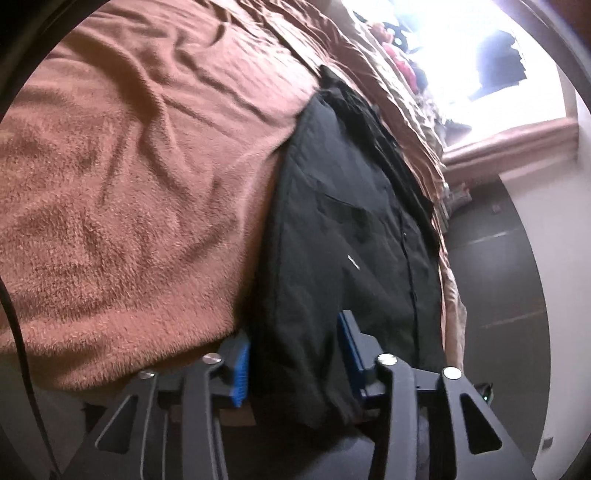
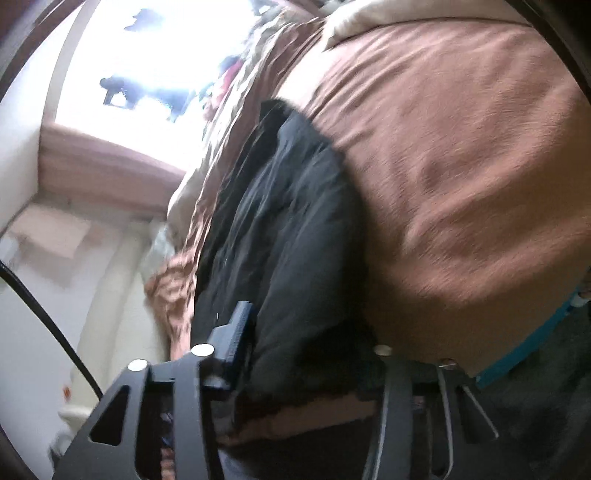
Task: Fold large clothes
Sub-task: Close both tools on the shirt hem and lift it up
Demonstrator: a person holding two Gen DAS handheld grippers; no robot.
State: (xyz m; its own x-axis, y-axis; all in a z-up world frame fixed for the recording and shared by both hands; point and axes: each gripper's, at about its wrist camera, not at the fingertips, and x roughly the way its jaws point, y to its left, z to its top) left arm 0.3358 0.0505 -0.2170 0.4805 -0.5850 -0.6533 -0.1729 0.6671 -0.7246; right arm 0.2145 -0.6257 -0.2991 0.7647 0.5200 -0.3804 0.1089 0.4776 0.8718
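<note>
A large black garment (image 1: 343,221) lies in a long strip near the edge of a bed covered by a brown fleece blanket (image 1: 129,184). My left gripper (image 1: 295,360) has its blue pads (image 1: 242,369) on either side of the garment's near end, and the cloth fills the gap. In the right wrist view the same black garment (image 2: 288,221) runs away from me over the blanket (image 2: 461,166). My right gripper (image 2: 306,343) has bunched cloth between its jaws. Its left pad (image 2: 240,332) presses the fabric; the right finger is mostly hidden behind the cloth.
A bright window (image 1: 480,55) with a wooden sill glares at the far end. Dark floor (image 1: 491,277) and a white wall lie beside the bed. A black cable (image 2: 48,314) crosses the lower left. A pale pillow or sheet (image 2: 369,14) sits at the bed's far end.
</note>
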